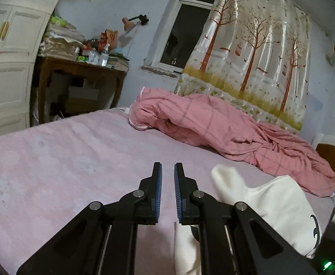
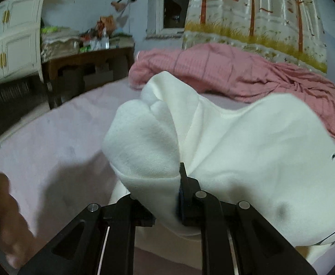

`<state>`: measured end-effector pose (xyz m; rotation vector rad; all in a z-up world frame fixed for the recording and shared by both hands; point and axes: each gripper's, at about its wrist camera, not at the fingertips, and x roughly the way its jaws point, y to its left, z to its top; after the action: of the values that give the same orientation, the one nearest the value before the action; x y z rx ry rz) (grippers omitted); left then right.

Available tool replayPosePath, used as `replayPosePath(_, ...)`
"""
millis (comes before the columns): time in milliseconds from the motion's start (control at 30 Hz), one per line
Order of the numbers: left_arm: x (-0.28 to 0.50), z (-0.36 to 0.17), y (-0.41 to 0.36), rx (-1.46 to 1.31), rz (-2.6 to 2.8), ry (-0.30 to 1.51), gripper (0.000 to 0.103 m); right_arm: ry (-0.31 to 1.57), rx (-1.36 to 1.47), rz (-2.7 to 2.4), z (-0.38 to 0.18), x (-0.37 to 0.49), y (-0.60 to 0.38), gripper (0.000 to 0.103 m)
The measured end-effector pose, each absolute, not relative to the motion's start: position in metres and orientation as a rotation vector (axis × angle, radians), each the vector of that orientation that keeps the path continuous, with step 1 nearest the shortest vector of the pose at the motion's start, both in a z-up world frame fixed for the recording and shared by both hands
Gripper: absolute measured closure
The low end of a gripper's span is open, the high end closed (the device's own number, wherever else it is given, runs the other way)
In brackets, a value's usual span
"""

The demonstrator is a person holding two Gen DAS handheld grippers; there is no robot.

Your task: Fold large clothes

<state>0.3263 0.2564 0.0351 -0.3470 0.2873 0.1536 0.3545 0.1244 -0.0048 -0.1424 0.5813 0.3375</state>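
White fleece fabric of a large cream sweatshirt (image 2: 247, 160) with a black print is bunched at the centre of the right wrist view, clamped in the right gripper (image 2: 178, 183). The left gripper (image 1: 168, 183) is held empty, fingers apart, above the pink bedsheet (image 1: 64, 155), lower centre.

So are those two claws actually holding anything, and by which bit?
The right gripper is shut on the white sweatshirt, pinching a bunched fold beside its ribbed cuff. The left gripper is open and holds nothing.
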Motion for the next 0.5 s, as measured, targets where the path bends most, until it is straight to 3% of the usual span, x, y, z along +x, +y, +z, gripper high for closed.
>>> replayPosePath(233,0.318,0.035,0.246,-0.294,0.165,0.272,0.088,0.651,-0.151,0.395,-0.017,0.359,0.118,0.083)
replayPosePath(400,0.312,0.035,0.255,-0.363,0.147,0.216,0.057,0.632,-0.189,0.421,-0.020,0.351,0.112,0.076)
replayPosePath(500,0.306,0.037,0.258,-0.377,0.119,0.187,0.050,0.640,-0.198,0.445,-0.019,0.346,0.107,0.064)
